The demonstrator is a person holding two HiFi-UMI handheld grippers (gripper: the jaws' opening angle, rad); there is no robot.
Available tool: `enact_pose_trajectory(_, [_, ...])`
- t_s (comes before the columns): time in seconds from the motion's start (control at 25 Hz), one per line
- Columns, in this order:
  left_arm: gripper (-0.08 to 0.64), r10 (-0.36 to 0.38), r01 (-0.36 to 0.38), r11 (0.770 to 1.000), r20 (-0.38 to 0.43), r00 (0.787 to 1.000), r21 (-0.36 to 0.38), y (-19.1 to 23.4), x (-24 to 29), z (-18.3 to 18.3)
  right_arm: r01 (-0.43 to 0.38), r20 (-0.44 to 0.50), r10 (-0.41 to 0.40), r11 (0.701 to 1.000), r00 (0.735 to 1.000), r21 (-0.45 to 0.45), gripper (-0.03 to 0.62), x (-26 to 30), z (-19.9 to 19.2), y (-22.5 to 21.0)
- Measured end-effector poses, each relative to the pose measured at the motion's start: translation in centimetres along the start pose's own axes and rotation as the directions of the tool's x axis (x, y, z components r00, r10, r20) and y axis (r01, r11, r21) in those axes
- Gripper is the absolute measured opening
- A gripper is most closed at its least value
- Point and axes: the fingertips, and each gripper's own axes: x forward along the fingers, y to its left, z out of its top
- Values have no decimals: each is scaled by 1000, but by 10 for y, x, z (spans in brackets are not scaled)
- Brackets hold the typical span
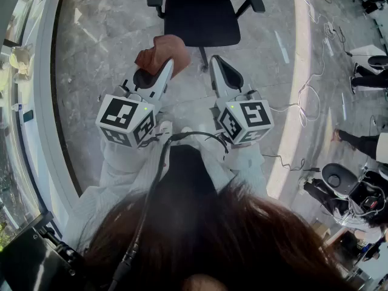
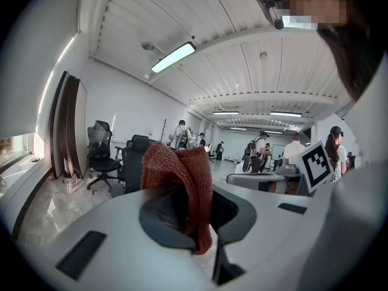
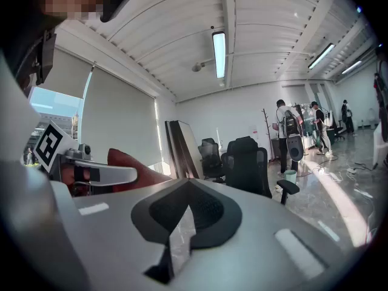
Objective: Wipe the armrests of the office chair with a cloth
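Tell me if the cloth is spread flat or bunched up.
Bunched up. The left gripper clamps the cloth, which crumples above the jaws and droops over them in folds, not flat.

— How much of the office chair shows?
— Its backrest runs off the top edge. Nearer than the chair, the cloth is partly hidden inside the left gripper.

No words, numbers or brand names can be read anywhere. The only signs are black-and-white square markers on the left gripper and right gripper, coded patterns without letters.
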Motion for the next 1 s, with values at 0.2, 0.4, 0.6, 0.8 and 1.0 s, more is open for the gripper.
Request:
enact_pose_trajectory(0.2, [37, 8, -8, 1000, -4, 1000, 2, 2, -2, 0, -4, 2, 4, 1000, 1000, -1, 0, 1, 0, 2])
enact_pose_trajectory(0.4, [37, 10, -10, 1000, -5, 1000, -3, 3, -1, 1, 6, 5, -5, 1000, 1000, -12, 0, 1, 2, 2])
enact_pose_trajectory(0.6, [37, 49, -49, 999, 4, 999, -14, 17, -9, 1, 10, 3, -10, 1000, 1000, -17, 2, 0, 1, 4])
enact_pose_trajectory(0.8, [37, 109, -109, 993, 2, 994, -38, 30, -11, -3, 17, -24, -17, 1000, 1000, 15, 2, -3, -8, -13])
enact_pose_trajectory(1.0, [37, 161, -161, 986, -11, 987, -46, 40, 16, -11, -3, -52, 5, 999, 999, 34, 2, 9, -23, -44])
